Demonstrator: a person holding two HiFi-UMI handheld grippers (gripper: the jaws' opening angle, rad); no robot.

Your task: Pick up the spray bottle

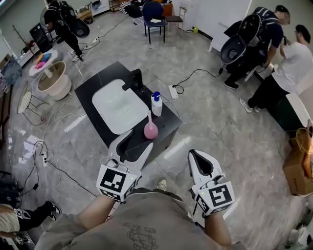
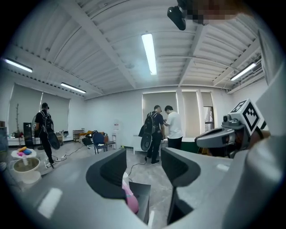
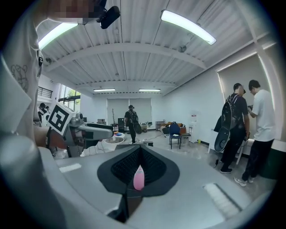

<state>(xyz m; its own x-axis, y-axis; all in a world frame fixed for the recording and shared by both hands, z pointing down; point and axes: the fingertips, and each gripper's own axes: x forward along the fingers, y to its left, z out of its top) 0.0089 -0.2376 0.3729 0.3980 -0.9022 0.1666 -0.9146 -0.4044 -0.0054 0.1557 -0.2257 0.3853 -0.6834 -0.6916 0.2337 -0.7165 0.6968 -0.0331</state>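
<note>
A white bottle with a blue spray head [image 1: 156,103] stands on the right edge of a black cabinet [image 1: 93,85] that holds a white sink [image 1: 117,105]. A pink long-necked bottle [image 1: 150,128] stands at the cabinet's near corner. It also shows low between the jaws as the pink bottle [image 2: 131,199] in the left gripper view and as the pink bottle [image 3: 139,177] in the right gripper view. My left gripper [image 1: 132,141] is open and empty, just short of that near corner. My right gripper [image 1: 195,154] hangs over the floor to the right, jaws together, holding nothing.
A black faucet [image 1: 134,80] rises behind the sink. A power strip [image 1: 173,91] and cables lie on the floor by the cabinet. Round tables [image 1: 51,78] stand at left, a blue chair [image 1: 154,14] far back, people [image 1: 288,63] at right, and a cardboard box [image 1: 298,171] beside them.
</note>
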